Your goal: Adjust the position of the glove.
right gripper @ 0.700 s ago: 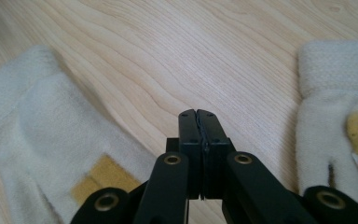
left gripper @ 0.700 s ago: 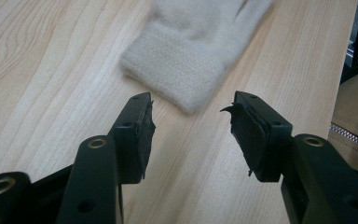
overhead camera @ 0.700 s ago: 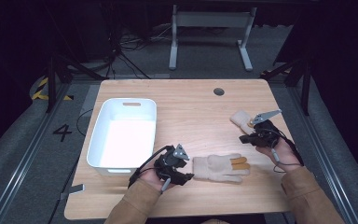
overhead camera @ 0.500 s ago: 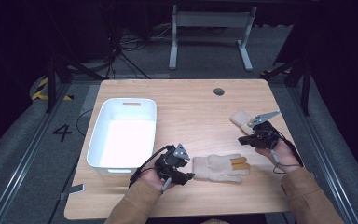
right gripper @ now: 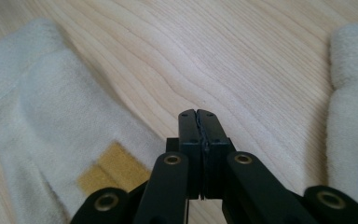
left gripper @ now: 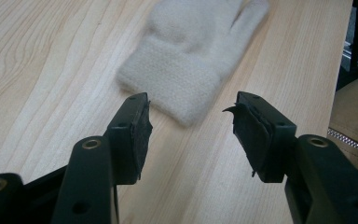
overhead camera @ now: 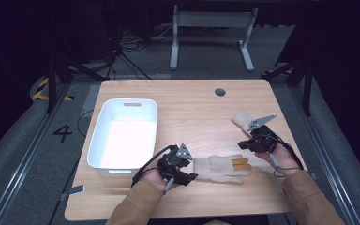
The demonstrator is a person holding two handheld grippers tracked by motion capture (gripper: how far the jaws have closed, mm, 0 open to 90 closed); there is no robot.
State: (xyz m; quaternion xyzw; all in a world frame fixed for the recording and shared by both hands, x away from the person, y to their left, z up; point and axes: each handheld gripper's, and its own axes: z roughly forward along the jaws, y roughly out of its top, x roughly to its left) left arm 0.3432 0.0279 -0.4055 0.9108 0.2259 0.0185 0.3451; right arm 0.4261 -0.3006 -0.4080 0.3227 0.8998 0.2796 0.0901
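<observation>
Here we are at the wooden table [overhead camera: 192, 105], 2 grippers at work near its front edge; the left gripper [overhead camera: 190, 177] sits low by the person's left hand [overhead camera: 157, 176], jaws parted, nothing between them, pointing at the glove [overhead camera: 220, 168]; that glove lies flat on the table, cuff toward the left gripper, fingers toward the right, a yellow patch [overhead camera: 240, 164] on its fingers; in the left gripper view the glove [left gripper: 193, 51] lies just ahead of the open jaws, its cuff edge close to the tips but apart from them; the left gripper [left gripper: 189, 123] holds nothing, bare wood showing between its pads.

Over to the right; the right gripper [overhead camera: 241, 144] is in the right hand [overhead camera: 281, 159], jaws closed tight together, empty; it rests between the glove's fingers and a 2nd glove [overhead camera: 240, 118] that lies farther back, partly hidden under the gripper's grey plate [overhead camera: 261, 122]; in the right gripper view the right gripper [right gripper: 199, 114] shows its 2 jaws pressed flat against each other over bare wood; the glove with its yellow patch [right gripper: 109, 168] lies at the left, the 2nd glove [right gripper: 352, 112] at the right edge, neither touched by the tips.

A white bin [overhead camera: 98, 145] stands at the left of the table, well apart from both gloves; the left gripper's cable [overhead camera: 145, 164] loops close to its near corner.
</observation>
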